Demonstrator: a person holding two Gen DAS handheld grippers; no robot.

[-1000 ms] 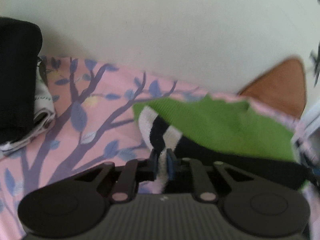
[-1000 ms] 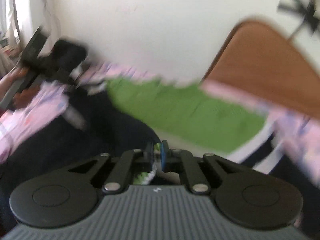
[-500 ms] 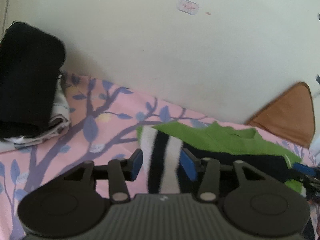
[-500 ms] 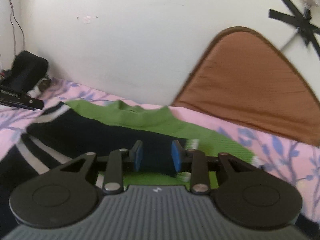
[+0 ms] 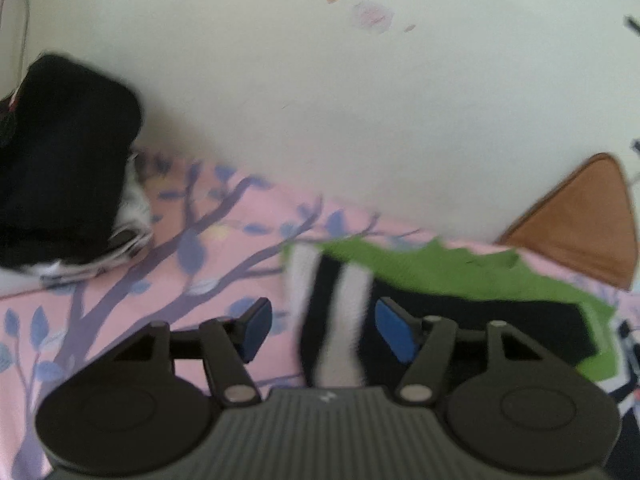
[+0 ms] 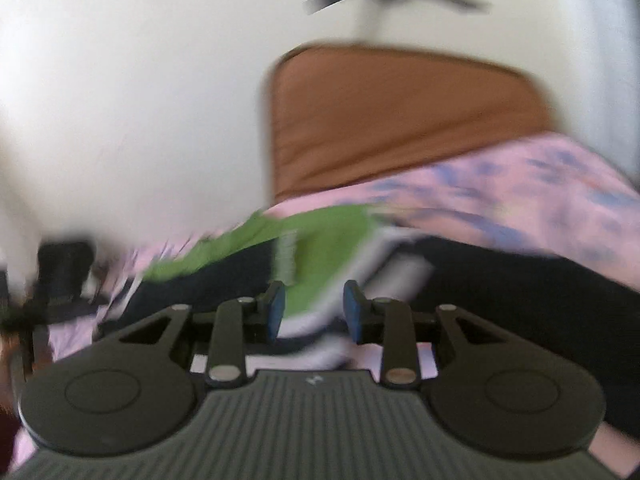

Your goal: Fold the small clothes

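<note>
A small green, black and white striped garment (image 5: 452,276) lies folded on the pink bedsheet (image 5: 224,248). Its black-and-white striped end (image 5: 336,320) sits between the blue pads of my left gripper (image 5: 322,328), whose jaws are opening and stand clear of the cloth on both sides. In the blurred right wrist view the same garment (image 6: 320,256) lies under my right gripper (image 6: 314,308), which stands open with the green and white cloth between its pads, not pressed.
A stack of folded clothes with a black one on top (image 5: 60,160) sits at the left against the white wall (image 5: 320,100). A brown pillow (image 5: 580,224) (image 6: 400,116) leans at the right. The left gripper (image 6: 60,280) shows dark at the right wrist view's left edge.
Both grippers were shut on the garment's edges and have let go. The left jaws spread wider step by step. The right wrist view has swung and blurred.
</note>
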